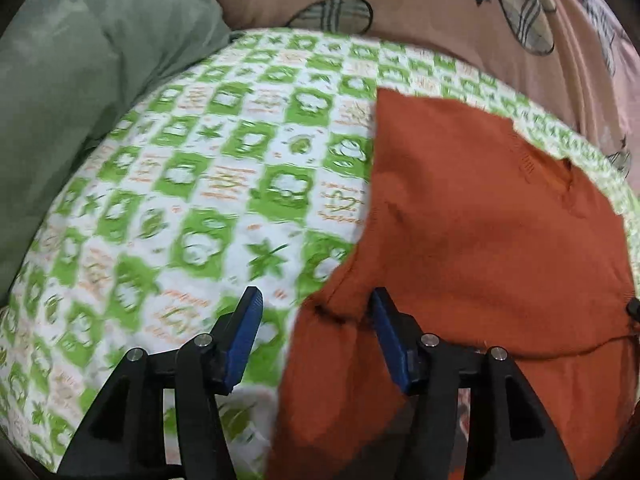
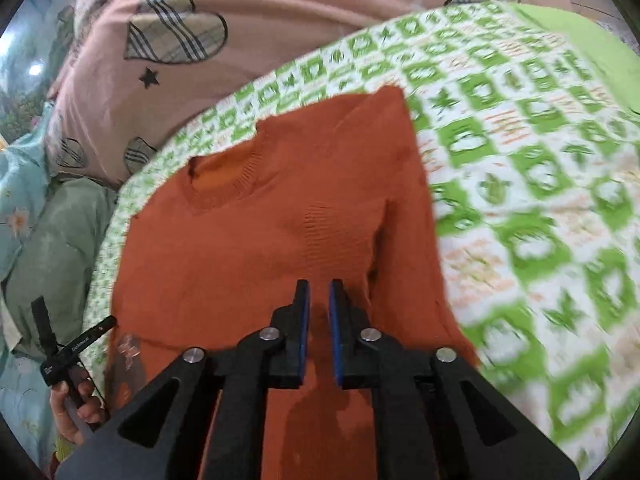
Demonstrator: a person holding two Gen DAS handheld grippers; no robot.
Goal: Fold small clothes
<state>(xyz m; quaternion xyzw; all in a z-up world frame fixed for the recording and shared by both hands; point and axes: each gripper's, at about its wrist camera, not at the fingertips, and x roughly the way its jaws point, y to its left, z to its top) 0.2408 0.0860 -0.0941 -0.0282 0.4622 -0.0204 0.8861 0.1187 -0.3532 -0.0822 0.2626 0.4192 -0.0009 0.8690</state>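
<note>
Sweater [image 2: 256, 248]: rust-orange knit with a ribbed crew neck, lying on the green-checked sheet [image 1: 208, 184]. In my right wrist view the collar points toward the sheet's far edge and the body runs back under the camera.
Sweater shape: the side on the right of that view ends in a straight vertical fold line. A small ribbed patch shows mid-chest. Fabric looks mostly flat, with a few soft creases.
Sweater in left view [image 1: 480, 248]: fills the right half of the frame. A straight edge runs up toward the sheet's far edge, and a seam or hem line crosses near the bottom.
Left gripper [image 1: 316, 300]: jaws spread wide, nothing between them. One blue pad [image 1: 384, 328] sits over the sweater's edge, the other over bare sheet. I can't tell if either one touches.
Right gripper [image 2: 319, 292]: jaws nearly closed, only a narrow slot between the pads, poised over the middle of the sweater. I can't tell whether any knit is pinched.
Left hand [image 2: 74, 404]: seen from the right wrist view at the sweater's left side, holding the black gripper handle.
Surface: white sheet with green squares and orange lettering, motion-blurred in both views.
Surroundings: pink blanket [image 2: 280, 4] with plaid hearts and black stars beyond the sheet's far edge. Grey-green cushion [image 1: 84, 92] against the sheet's left edge. Pale blue floral fabric [image 2: 16, 208] further left.
</note>
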